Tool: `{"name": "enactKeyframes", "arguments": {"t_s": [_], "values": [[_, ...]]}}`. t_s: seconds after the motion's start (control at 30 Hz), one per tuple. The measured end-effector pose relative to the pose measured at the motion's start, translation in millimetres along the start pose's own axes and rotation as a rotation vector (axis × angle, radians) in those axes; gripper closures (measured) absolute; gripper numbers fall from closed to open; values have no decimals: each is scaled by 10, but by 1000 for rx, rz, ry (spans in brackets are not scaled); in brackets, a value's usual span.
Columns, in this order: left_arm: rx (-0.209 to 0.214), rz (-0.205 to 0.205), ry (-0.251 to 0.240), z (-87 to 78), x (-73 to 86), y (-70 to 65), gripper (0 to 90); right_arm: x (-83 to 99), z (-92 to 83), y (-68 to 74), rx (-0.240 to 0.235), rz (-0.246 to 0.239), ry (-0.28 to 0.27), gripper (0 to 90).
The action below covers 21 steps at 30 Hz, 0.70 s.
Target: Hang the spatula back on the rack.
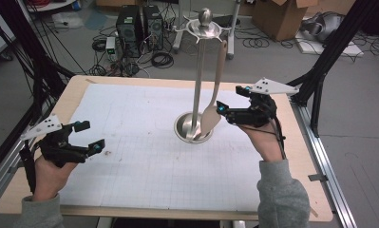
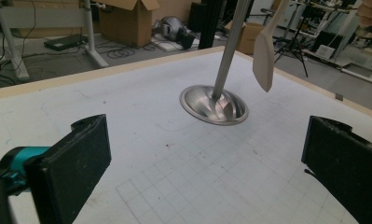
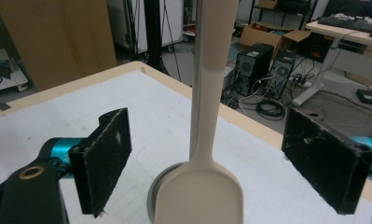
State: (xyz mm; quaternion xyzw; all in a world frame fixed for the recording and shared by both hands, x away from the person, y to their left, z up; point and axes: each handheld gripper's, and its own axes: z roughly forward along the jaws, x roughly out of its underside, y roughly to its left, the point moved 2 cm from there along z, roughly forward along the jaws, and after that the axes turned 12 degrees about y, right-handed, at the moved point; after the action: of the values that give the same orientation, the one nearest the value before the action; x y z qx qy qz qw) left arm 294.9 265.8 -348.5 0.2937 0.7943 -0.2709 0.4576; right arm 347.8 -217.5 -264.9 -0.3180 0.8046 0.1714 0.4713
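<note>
Grey sleeves and 2 hands enter from the bottom of the high view, each holding a black gripper over the white gridded sheet (image 1: 144, 156) that covers the wooden table (image 1: 315, 209).

Near the sheet's middle stands a steel utensil stand (image 1: 197, 90): a round dish base, a tall pole and a hook ring with a ball knob at the top. From that ring hangs a beige spatula (image 1: 214, 102), its blade just above the base dish and right beside the pole. The right gripper (image 1: 227, 111) sits close on the blade's right; in the right gripper view its 2 pads stand wide apart on either side of the spatula (image 3: 207, 186), touching neither face, so the tool hangs released. The pole is mostly hidden behind the handle there, and the blade's lower end is cut off by the frame.

At the sheet's left edge, well apart from the stand, the left gripper (image 1: 90, 137) hovers with jaws spread and nothing between them; its view shows the stand's base (image 2: 214, 105) holding nothing.

Beyond the table lie 2 computer towers (image 1: 139, 28), cable tangles and cardboard boxes (image 1: 282, 16).
</note>
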Motion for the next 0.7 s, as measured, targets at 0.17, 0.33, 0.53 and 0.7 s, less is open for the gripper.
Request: {"name": "enactKeyframes", "arguments": {"t_s": [0.17, 0.33, 0.53, 0.7], "values": [[9, 1, -12, 24, -44, 8, 17, 152, -111, 31, 1, -38, -13, 151], [15, 6, -10, 52, -68, 6, 17, 281, -214, 45, 4, -39, -38, 151], [11, -1, -23, 45, -74, 23, 17, 439, -263, 15, 13, -45, -58, 151], [7, -3, -37, 13, -75, 43, 17, 588, -296, 7, 5, -52, -65, 150]]}}
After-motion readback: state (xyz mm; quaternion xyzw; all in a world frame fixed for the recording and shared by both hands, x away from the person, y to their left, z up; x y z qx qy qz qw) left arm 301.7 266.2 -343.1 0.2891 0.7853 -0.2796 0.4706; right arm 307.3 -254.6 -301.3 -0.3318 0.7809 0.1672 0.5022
